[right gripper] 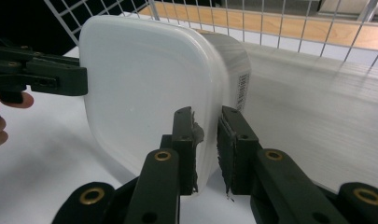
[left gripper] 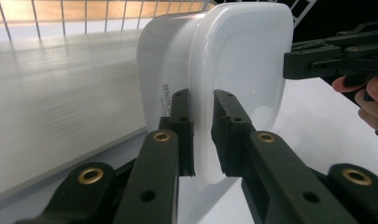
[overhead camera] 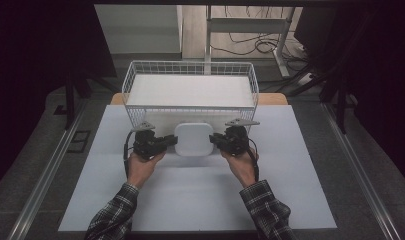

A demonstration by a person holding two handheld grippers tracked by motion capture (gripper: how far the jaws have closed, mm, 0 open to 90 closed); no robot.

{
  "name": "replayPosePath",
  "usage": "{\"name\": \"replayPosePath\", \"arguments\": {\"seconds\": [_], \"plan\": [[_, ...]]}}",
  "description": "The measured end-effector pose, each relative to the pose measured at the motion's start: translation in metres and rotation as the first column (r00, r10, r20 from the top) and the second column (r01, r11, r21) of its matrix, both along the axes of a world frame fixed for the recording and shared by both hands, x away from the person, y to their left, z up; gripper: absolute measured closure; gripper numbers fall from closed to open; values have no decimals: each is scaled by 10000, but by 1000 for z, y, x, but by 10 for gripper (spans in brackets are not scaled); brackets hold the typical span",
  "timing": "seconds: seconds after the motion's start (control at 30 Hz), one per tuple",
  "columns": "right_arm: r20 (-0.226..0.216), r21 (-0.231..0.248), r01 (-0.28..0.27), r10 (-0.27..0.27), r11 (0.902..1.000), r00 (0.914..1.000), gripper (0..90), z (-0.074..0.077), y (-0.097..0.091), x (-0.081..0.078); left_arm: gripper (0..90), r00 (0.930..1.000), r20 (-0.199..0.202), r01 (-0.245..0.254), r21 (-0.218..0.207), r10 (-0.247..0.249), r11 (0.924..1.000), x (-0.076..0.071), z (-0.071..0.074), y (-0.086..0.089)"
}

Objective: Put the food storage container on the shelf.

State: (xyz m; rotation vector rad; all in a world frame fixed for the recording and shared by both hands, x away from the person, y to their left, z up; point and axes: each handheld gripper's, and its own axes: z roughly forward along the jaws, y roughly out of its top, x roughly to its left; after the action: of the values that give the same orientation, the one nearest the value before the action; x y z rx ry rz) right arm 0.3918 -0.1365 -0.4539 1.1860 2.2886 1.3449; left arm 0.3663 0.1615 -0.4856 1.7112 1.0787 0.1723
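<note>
White lidded container (overhead camera: 193,139), clamped by its lid rim between the left gripper (overhead camera: 166,141) and right gripper (overhead camera: 217,140) just before the wire basket (overhead camera: 190,67), should travel level, both hands rising together to clear the basket's front wall.

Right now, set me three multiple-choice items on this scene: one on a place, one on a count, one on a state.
1. Where is the white lidded container?
A. inside the wire basket
B. on the table just in front of the wire basket
C. on the floor

2. How many grippers grip the container?
A. none
B. one
C. two

3. How do the left gripper's fingers stand?
A. closed on the lid's rim
B. wide open, clear of it
C. closed on the basket's wire

Answers: 1 B, the high view shows it on the white table before the basket. 2 C, the right gripper clamps the opposite edge. 3 A, the rim sits pinched between them.
</note>
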Motion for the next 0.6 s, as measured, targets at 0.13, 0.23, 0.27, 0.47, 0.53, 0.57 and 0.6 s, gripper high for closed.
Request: {"name": "replayPosePath", "arguments": {"seconds": [0.13, 0.23, 0.27, 0.47, 0.53, 0.57, 0.6], "plan": [[-203, -69, 69, -70, 10000, 9998, 765, -8, 0, 6, 789, 9998, -148, -91, 89, 92, 9999, 5, -6, -3], [-282, -77, 103, -105, 9999, 9995, 764, -11, 0, 9, 786, 9997, -98, -199, 338, 202, 9992, 9, -6, -5], [-357, -84, 104, -107, 9999, 9993, 763, -12, 0, 10, 784, 9997, -112, -222, 416, 227, 9989, 9, -7, -6], [-398, -61, 183, -185, 9998, 9990, 756, -16, 1, 18, 767, 9993, 36, -366, 669, 364, 9971, 17, -10, -8], [-338, -15, 146, -147, 9999, 9993, 748, -16, 1, 21, 754, 9990, 188, -412, 861, 397, 9954, 18, -9, -10], [-338, -15, 146, -147, 9999, 9993, 748, -16, 1, 21, 743, 9990, 188, -412, 861, 397, 9954, 18, -9, -10], [-306, -7, 158, -159, 9999, 9994, 741, -16, 1, 21, 743, 9984, 289, -511, 968, 486, 9940, 19, -9, -13]]}}
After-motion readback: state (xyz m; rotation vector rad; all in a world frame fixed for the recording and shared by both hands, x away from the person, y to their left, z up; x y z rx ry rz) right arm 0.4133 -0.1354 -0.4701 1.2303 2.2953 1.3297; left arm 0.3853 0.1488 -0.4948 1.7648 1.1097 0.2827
